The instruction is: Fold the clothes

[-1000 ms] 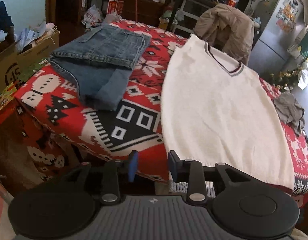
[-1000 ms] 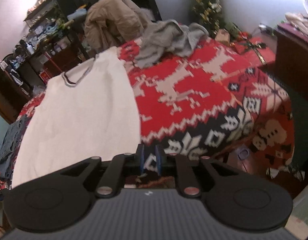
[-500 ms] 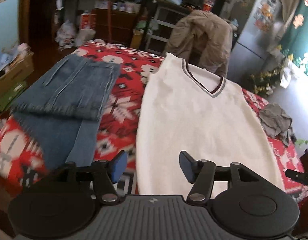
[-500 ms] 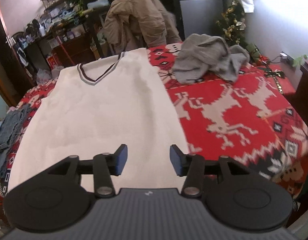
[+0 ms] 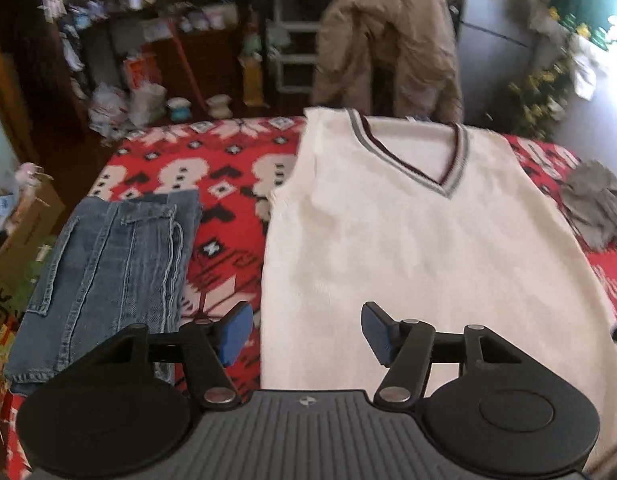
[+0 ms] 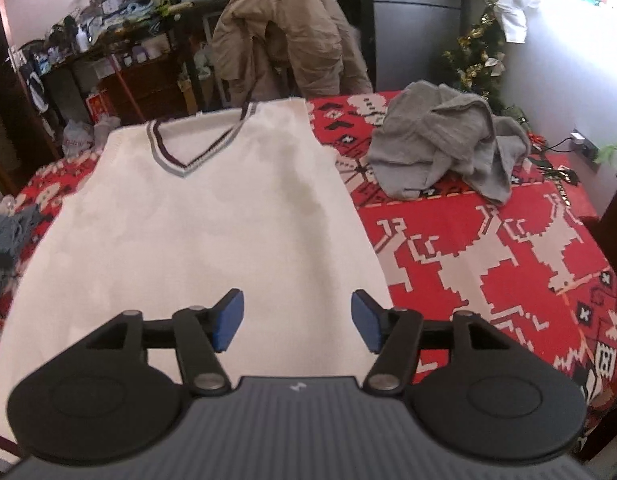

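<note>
Vest (image 5: pixel 420 264) lies lengthwise, V-neck (image 5: pixel 448 184) pointing away.

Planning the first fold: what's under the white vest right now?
The white vest lies flat on the red patterned tablecloth, which shows along both sides. Whatever sits beneath its middle is covered and can't be seen. Folded jeans lie beside it, apart.

You see a soft matt knit vest (image 5: pixel 420 248), rough blue denim jeans (image 5: pixel 112 264), a woven patterned cloth (image 6: pixel 488 264) covering the tabletop, and matt black plastic tongs (image 6: pixel 296 320).
</note>
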The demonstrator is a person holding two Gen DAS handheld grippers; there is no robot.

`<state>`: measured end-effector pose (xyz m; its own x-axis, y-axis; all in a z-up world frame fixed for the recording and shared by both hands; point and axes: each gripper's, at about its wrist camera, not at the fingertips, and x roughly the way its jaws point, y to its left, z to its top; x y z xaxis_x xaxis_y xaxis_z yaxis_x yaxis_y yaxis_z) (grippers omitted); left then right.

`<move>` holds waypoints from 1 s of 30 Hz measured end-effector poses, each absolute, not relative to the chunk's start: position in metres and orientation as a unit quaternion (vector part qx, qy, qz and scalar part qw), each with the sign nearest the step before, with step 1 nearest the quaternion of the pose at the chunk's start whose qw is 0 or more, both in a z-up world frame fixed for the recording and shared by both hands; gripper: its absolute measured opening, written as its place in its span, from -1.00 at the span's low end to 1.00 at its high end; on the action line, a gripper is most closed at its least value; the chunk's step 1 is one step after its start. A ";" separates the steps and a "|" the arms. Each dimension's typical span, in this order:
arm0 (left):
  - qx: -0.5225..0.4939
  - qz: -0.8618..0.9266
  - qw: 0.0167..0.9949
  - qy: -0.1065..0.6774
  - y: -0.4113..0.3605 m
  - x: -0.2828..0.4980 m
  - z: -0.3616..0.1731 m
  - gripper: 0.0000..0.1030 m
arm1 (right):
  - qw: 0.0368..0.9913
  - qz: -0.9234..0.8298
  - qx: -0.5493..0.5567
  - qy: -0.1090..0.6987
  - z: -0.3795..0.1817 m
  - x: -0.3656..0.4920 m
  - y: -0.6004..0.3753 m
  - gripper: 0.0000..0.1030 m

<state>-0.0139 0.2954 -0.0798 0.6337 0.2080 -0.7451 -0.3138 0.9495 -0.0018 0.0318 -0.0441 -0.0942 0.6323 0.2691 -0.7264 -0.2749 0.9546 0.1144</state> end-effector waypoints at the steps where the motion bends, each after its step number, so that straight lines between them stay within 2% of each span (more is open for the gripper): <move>1: -0.075 0.155 0.899 0.403 0.292 -0.013 -0.083 0.12 | 0.904 0.159 -0.010 0.398 -0.098 0.034 -0.047 0.23; 2: -0.084 0.166 0.896 0.402 0.288 -0.012 -0.087 0.06 | 0.904 0.170 -0.019 0.392 -0.101 0.035 -0.051 0.17; 3: -0.093 0.176 0.894 0.402 0.284 -0.011 -0.091 0.03 | 0.902 0.179 -0.025 0.392 -0.105 0.038 -0.055 -0.05; 4: -0.102 0.186 0.891 0.402 0.280 -0.010 -0.094 -0.01 | 0.898 0.189 -0.026 0.397 -0.109 0.042 -0.060 -0.17; 5: -0.112 0.197 0.887 0.402 0.276 -0.010 -0.097 -0.02 | 0.893 0.198 -0.028 0.403 -0.112 0.045 -0.066 -0.49; 6: -0.124 0.209 0.882 0.403 0.271 -0.011 -0.097 -0.03 | 0.888 0.204 -0.029 0.411 -0.115 0.048 -0.071 -0.72; 10: -0.160 0.244 0.867 0.403 0.255 -0.017 -0.094 -0.14 | 0.874 0.224 -0.035 0.430 -0.117 0.050 -0.089 -0.76; 17: -0.170 0.247 0.868 0.395 0.245 -0.030 -0.083 -0.14 | 0.861 0.255 -0.033 0.438 -0.116 0.042 -0.104 -0.90; 30: -0.123 0.174 0.888 0.407 0.256 -0.063 -0.095 -0.14 | 0.876 0.213 -0.050 0.430 -0.132 0.005 -0.084 -0.88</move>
<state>-0.0627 0.2556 -0.0948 0.6077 0.2086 -0.7663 -0.4098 0.9089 -0.0775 0.0053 -0.0843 -0.1318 0.5395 0.3298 -0.7748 -0.4161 0.9043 0.0952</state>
